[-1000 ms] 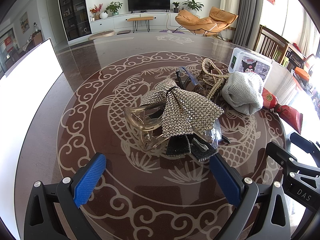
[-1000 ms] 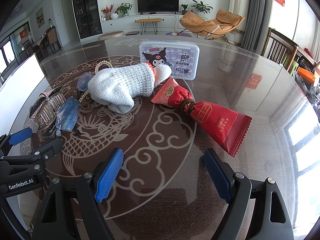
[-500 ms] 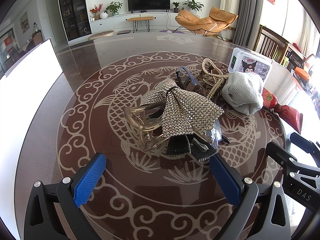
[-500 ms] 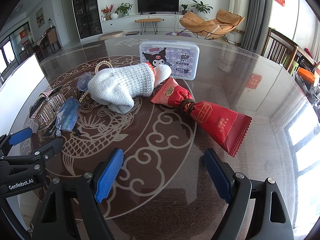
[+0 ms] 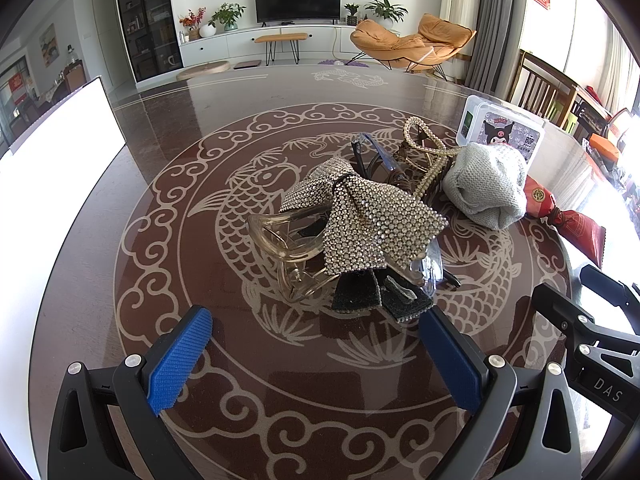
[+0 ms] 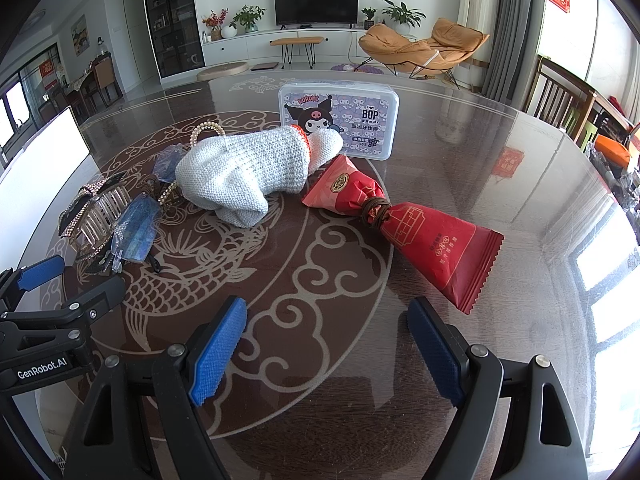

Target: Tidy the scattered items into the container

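- Near the table's (image 5: pixel 120 208) centre lie the rhinestone bow (image 5: pixel 368 216), clear hair claw (image 5: pixel 280 240) and knitted glove (image 6: pixel 240 172); red snack packet (image 6: pixel 420 228) beside
- Kuromi box (image 6: pixel 340 120) behind the glove, toward the far edge
- my left gripper (image 5: pixel 320 356) and right gripper (image 6: pixel 328 352) gape wide, holding nothing

My left hand-held gripper (image 5: pixel 316 354) hung wide open above the desk (image 5: pixel 280 368), just short of a rhinestone bow (image 5: pixel 368 220) lying over a clear hair claw (image 5: pixel 280 240).

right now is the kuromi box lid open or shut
Shut. In the right wrist view the Kuromi box shows its printed lid seated flush on the clear base, no gap, with nothing inside visible.
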